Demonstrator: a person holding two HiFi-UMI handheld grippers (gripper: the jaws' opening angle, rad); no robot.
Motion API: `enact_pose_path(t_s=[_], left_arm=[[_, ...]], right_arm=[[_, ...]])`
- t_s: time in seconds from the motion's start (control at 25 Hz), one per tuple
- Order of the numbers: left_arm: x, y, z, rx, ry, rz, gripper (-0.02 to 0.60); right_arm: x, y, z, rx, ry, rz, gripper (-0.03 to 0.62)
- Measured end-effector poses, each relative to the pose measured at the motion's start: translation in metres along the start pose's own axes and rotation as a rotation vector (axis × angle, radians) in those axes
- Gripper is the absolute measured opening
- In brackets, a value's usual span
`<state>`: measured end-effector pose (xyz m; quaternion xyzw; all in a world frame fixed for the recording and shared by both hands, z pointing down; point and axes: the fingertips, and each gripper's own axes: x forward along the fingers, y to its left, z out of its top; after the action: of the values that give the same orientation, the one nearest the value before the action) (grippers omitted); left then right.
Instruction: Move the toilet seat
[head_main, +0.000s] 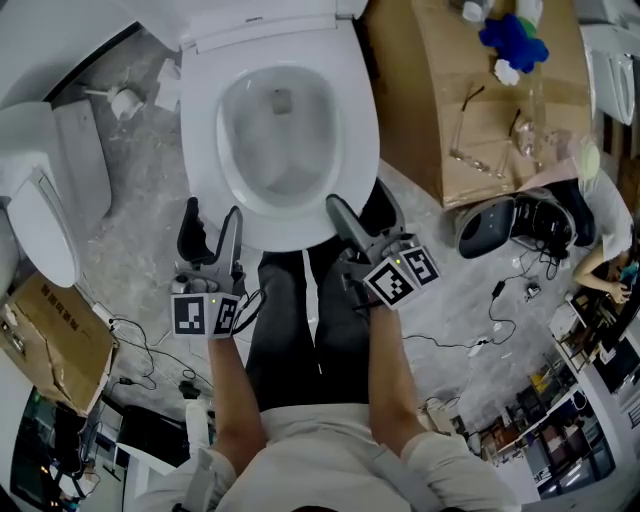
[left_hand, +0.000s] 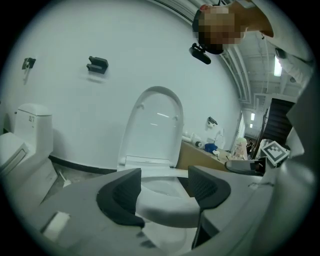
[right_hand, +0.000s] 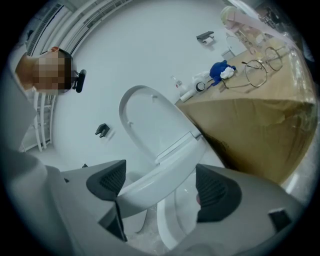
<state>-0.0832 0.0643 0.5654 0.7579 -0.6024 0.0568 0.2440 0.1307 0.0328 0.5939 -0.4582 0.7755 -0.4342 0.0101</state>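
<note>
A white toilet stands in front of me with its seat (head_main: 352, 120) down on the bowl and its lid (head_main: 262, 30) up against the wall. My left gripper (head_main: 212, 232) is at the seat's front left edge. In the left gripper view its jaws (left_hand: 165, 187) stand apart with the seat's front rim (left_hand: 167, 206) showing between the pads; whether they touch it I cannot tell. My right gripper (head_main: 365, 208) is at the front right, open (right_hand: 162, 184). There the seat's edge (right_hand: 145, 186) runs slantwise between the pads, next to the left pad and apart from the right one.
A big cardboard box (head_main: 470, 110) stands right of the toilet, with glasses and a blue thing (head_main: 512, 38) on it. A second toilet (head_main: 45, 190) is at the left, another box (head_main: 50, 345) at the lower left. Cables (head_main: 495, 335) lie on the floor.
</note>
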Motion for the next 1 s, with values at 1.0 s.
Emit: enact_pose_path(t_s=[1.0], left_arm=[[0.016,-0.021,0.076,0.011,-0.057,-0.009,0.210]], right_arm=[[0.010,0.030,0.063,0.167,-0.190,-0.026,0.449]])
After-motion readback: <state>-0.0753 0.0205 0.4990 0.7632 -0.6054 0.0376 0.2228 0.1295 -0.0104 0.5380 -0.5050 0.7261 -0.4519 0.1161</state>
